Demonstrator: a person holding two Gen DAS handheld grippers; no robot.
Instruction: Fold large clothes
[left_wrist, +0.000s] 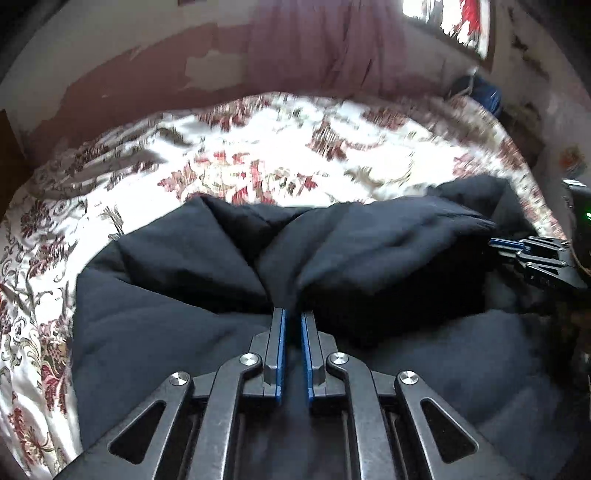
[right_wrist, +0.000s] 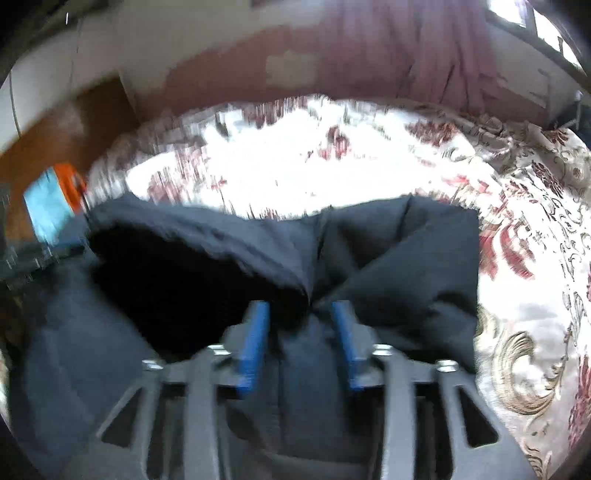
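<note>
My left gripper pinches a gathered fold of the bulky dark navy padded garment, blue-lined fingers nearly together on the cloth. The garment lies bunched on a white bedspread with red floral print. My right gripper shows at the garment's right edge.

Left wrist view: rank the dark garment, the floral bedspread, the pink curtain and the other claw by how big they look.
1. Dark garment and floral bedspread: both fill large areas, too close to rank; the garment is nearer the camera.
2. Pink curtain.
3. Right claw, smallest, at the picture's right edge.
</note>
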